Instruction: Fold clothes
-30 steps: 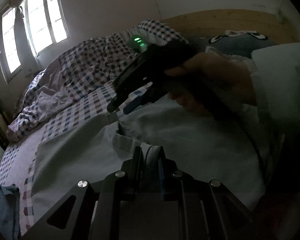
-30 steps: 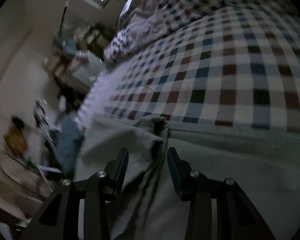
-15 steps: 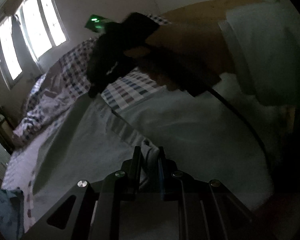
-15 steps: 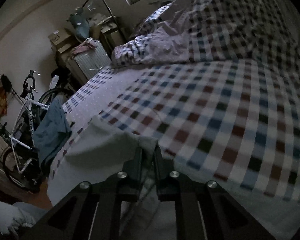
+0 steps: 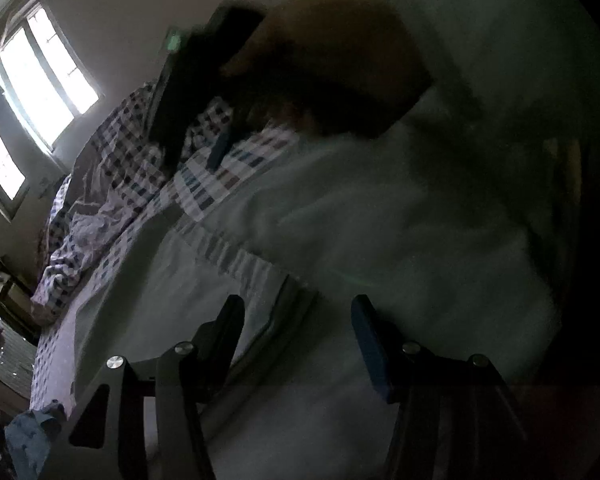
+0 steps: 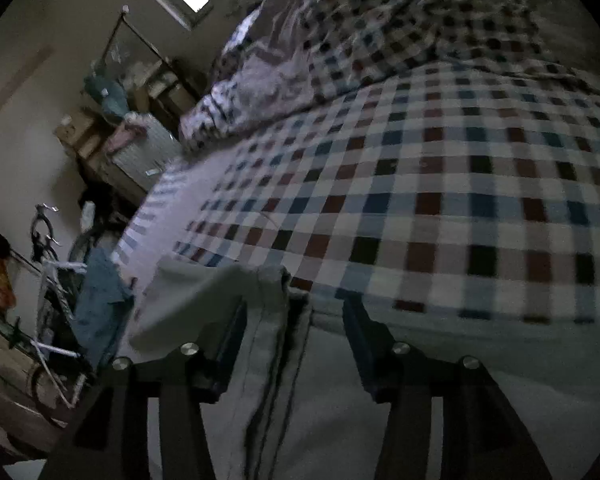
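Both grippers have let go. Half a second ago each one was pinched shut on the pale garment; now the left gripper stands with its jaws spread wide, and the right gripper is spread just as wide.

In the left wrist view the pale garment lies loose beneath and ahead of the parted fingers, its striped hem band running across just beyond the fingertips. No cloth is caught between them any more; the fold that stood up between the closed fingers earlier has dropped flat. Above and ahead, the person's right hand and the dark body of the other tool fill the upper middle of the view, closer and more blurred than before. A white sleeve takes the upper right.

In the right wrist view the garment's bunched edge sits between the open fingers, resting on the bed and not clamped. A second ago this gripper was also open over the same edge, then closed, and is now open again. Beyond the fingertips stretches the checked bedsheet, with the rumpled checked duvet farther off. To the left of the tool, past the bed's edge, hang a blue cloth and a bicycle, both dim.
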